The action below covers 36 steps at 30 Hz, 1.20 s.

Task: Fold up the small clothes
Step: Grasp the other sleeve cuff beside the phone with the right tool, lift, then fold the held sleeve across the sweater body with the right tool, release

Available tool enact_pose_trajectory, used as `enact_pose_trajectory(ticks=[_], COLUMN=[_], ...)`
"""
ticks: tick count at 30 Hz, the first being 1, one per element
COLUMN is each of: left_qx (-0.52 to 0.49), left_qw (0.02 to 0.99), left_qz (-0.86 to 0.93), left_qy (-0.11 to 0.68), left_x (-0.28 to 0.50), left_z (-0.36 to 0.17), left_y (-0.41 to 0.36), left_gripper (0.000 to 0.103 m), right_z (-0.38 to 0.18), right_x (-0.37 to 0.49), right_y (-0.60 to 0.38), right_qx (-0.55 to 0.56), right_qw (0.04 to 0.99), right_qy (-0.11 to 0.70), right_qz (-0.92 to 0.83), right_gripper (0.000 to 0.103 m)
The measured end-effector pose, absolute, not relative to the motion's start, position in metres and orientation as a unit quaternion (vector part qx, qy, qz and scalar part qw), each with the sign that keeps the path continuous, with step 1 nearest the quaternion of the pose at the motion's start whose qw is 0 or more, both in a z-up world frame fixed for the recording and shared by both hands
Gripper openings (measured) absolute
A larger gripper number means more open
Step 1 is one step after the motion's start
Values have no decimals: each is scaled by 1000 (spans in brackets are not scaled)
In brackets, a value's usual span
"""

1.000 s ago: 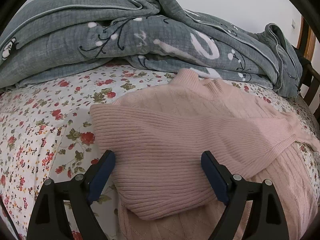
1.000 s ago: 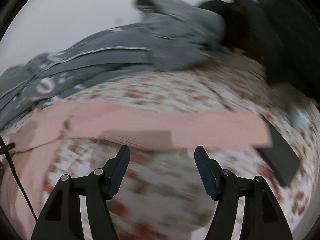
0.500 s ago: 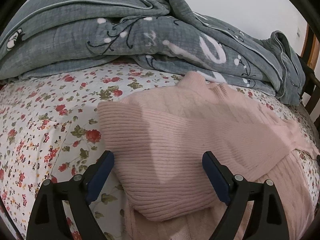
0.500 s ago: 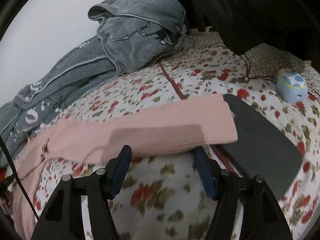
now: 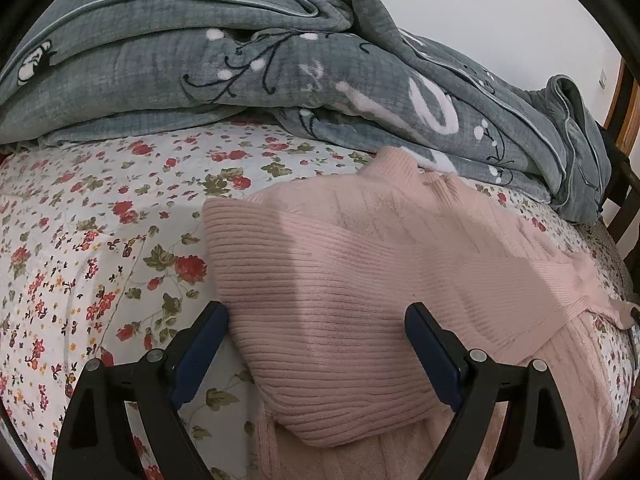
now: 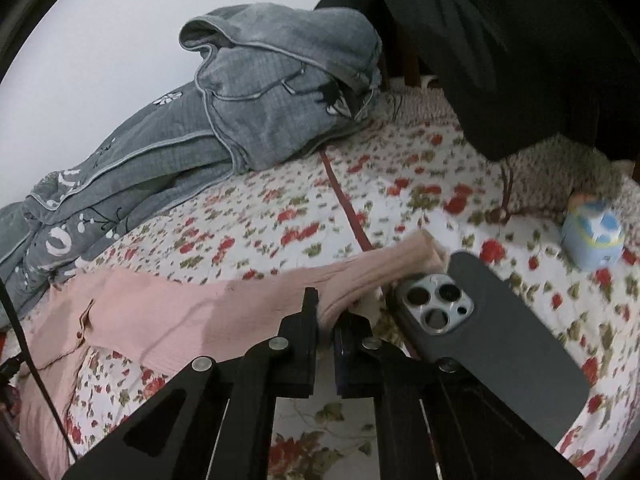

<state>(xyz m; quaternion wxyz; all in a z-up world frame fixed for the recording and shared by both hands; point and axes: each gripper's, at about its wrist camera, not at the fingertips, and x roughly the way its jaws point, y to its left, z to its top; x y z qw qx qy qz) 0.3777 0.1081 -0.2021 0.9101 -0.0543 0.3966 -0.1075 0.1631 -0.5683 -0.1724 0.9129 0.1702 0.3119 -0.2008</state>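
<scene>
The pink ribbed sweater (image 5: 360, 280) lies flat on the flowered bed sheet (image 5: 100, 220), its collar toward the grey quilt (image 5: 240, 60) heaped along the wall and its hem toward the left wrist camera. 1 sleeve is folded across the chest, its long axis running from the right shoulder down to the cuff near the left gripper (image 5: 316, 332). That gripper hovers just above the folded cuff with its 2 blue-padded fingers spread wide, 1 on each side of the knit, touching nothing clearly.

In the right wrist view the other sleeve (image 6: 240, 304) stretches sideways away from the body of the sweater, lengthwise across the sheet. The right gripper (image 6: 326, 316) is closed tight on that sleeve close to its cuff, which bunches just beyond the fingertips. A dark phone (image 6: 492, 336) lies camera-side up just beside the cuff, and a small blue-and-white container (image 6: 592, 240) stands farther right.
</scene>
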Motion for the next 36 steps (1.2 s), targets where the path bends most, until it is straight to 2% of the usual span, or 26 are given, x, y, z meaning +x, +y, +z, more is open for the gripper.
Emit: enact_pose_trajectory(ticks=[8, 12, 19, 27, 36], left_qx=[-53, -64, -143, -248, -299], left_qw=[912, 916, 925, 914, 904], left_qz=[-107, -105, -71, -31, -25], left_qy=[393, 382, 346, 320, 304], left_x=[376, 372, 366, 363, 358], left_z=[-200, -194, -185, -182, -183], left_y=[107, 112, 146, 195, 218], left_gripper=[90, 90, 90, 90, 90], right_z=[-114, -86, -59, -82, -163], right_x=[188, 213, 267, 315, 351], right_y=[-513, -460, -326, -174, -69], right_qx=[107, 79, 24, 3, -6], right_qw=[941, 955, 973, 964, 908], right_qy=[263, 246, 227, 253, 373], right_qz=[-186, -145, -44, 79, 189], right_gripper=[6, 6, 6, 6, 6])
